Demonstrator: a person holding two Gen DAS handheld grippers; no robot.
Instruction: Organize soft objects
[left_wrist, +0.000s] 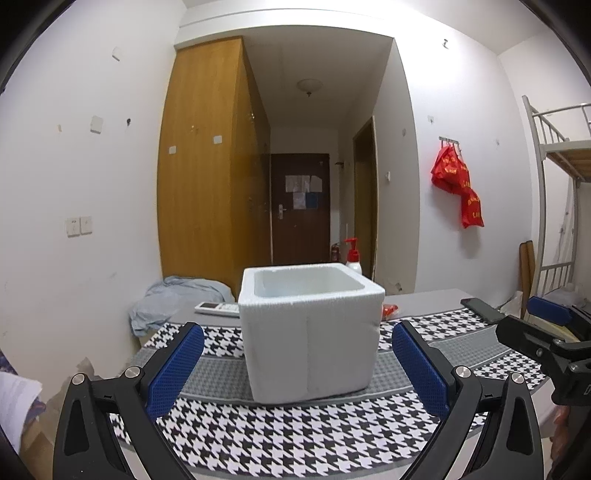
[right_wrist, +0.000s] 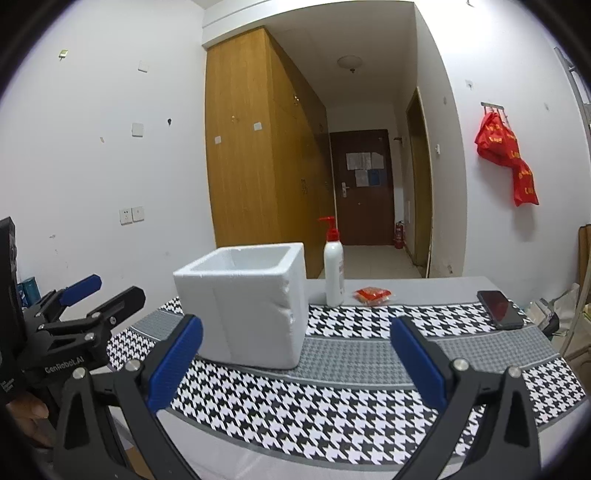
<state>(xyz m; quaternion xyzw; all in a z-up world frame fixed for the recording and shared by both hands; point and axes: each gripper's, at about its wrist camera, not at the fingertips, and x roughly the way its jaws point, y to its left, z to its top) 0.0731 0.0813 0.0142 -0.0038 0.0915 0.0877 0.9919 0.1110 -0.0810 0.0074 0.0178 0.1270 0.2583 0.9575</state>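
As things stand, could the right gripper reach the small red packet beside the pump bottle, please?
Probably yes: the right gripper is open and empty, and bare cloth leads to the red packet; the foam box sits off left.

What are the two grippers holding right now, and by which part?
Nothing. The left gripper and the right gripper are both open and empty, short of the foam box on the cloth.

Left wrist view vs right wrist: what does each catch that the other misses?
Only the left wrist view shows the white remote and the crumpled light-blue cloth behind the foam box. Only the right wrist view shows the pump bottle's full body and the whole red packet. Both show the foam box, the houndstooth mat, the phone, and both grippers open and holding nothing: left gripper, right gripper.
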